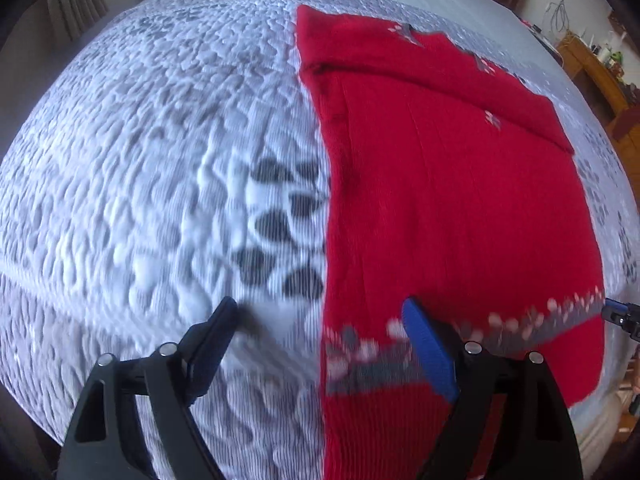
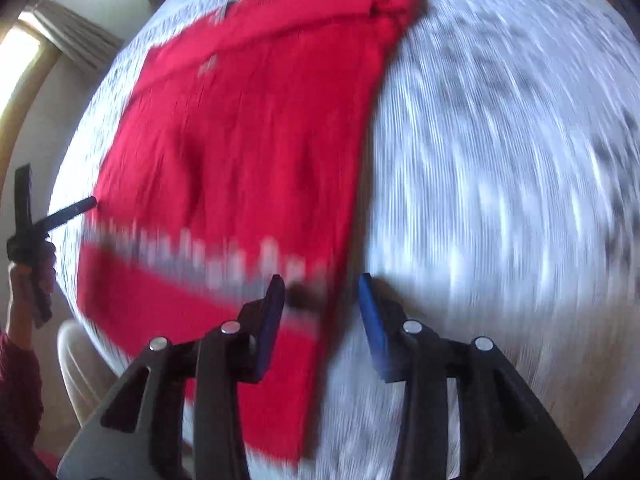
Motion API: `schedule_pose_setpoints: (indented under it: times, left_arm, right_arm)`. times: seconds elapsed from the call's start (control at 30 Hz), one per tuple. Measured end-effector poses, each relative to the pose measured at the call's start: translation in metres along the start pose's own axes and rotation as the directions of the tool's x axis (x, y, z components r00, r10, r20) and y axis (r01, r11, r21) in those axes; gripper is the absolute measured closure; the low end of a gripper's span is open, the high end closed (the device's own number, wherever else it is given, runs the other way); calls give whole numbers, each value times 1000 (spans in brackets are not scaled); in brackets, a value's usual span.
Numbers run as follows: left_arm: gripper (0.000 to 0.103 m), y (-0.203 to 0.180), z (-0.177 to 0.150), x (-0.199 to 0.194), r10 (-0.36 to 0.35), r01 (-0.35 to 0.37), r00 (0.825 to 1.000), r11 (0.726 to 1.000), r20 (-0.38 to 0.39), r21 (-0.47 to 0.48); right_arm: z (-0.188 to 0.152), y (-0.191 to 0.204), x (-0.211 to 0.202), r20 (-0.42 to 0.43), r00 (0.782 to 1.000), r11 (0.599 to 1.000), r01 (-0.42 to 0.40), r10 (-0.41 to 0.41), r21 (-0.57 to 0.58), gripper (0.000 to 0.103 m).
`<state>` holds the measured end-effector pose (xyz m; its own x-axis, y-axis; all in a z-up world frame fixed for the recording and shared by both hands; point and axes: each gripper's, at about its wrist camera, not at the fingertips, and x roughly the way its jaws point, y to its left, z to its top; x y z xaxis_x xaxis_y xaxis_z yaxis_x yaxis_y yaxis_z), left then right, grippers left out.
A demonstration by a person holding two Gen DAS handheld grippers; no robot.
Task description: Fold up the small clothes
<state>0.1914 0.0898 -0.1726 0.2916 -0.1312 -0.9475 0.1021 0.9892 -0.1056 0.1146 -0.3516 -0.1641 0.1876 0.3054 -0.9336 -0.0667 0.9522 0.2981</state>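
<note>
Red knit garment (image 1: 460, 208) lies flat on the bed's white-and-grey patterned quilt (image 1: 140, 152), folded lengthwise into a long panel, with a grey-and-white patterned band across its near end and a sleeve laid slantwise over its far part; around the bed you see a curtain (image 2: 76, 36) by a bright window, a wooden shelf unit (image 1: 592, 68) with small items too tiny to name, and cables on the wall behind it. Nothing stands between either tool and the cloth. Both views are streaked by blur, heaviest in the right wrist view, so the band's motif and the quilt's pattern there cannot be read; the garment's near edge is cut off by the tool bodies. Your left tongs (image 1: 324, 312) point steeply down, spread wide and empty, straddling the garment's left edge, one finger over the quilt, the blue-padded one over the red knit. Your right tongs (image 2: 322, 292) point steeply down, partly spread, holding nothing, straddling the garment's right edge. In the right wrist view your left hand (image 2: 28, 276) grips its tool at the far-left rim, a dark red sleeve (image 2: 18, 392) below it.
</note>
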Motion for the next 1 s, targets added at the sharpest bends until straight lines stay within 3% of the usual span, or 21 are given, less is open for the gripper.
schedule_pose_setpoints:
  times: [0.07, 0.3, 0.43, 0.53, 0.63, 0.67, 0.73, 0.77, 0.87, 1.0]
  left_arm:
    - [18, -5, -25, -10, -9, 9, 1000, 1000, -9, 22]
    - [20, -15, -68, -28, -100, 100, 995, 995, -31, -3]
    - [41, -13, -80, -31, -75, 75, 996, 997, -38, -15]
    - [47, -7, -85, -32, -78, 77, 996, 997, -40, -20]
    - [68, -2, -87, -32, -87, 85, 995, 995, -41, -44]
    - [81, 1, -89, -33, -116, 113, 992, 991, -46, -66]
    - [94, 5, -92, -34, -181, 174, 982, 978, -54, -115]
    - [95, 7, -93, -35, -193, 186, 980, 974, -52, -126]
    - [96, 11, -99, -40, -215, 207, 976, 967, -37, -149]
    - [96, 20, -96, -58, -255, 254, 967, 950, 19, -184]
  right_arm:
    - [-22, 3, -7, -5, 999, 999, -34, 34, 14, 57]
    - [-56, 14, -6, -18, 997, 997, -75, 76, 28, 57]
    - [-64, 16, -1, -13, 997, 996, -81, 82, 48, 59]
    - [-66, 18, 1, -12, 996, 994, -93, 94, 62, 60]
    - [-73, 21, 1, -22, 995, 993, -101, 102, 54, 71]
    - [-73, 24, 1, -23, 994, 993, -109, 110, 50, 77]
    - [-74, 26, 2, -26, 990, 989, -140, 141, 53, 90]
    - [-74, 27, 2, -25, 986, 985, -163, 165, 63, 96]
    - [-75, 25, -3, -7, 984, 982, -175, 176, 66, 97]
    - [-71, 16, -22, 37, 966, 963, -257, 255, 86, 97]
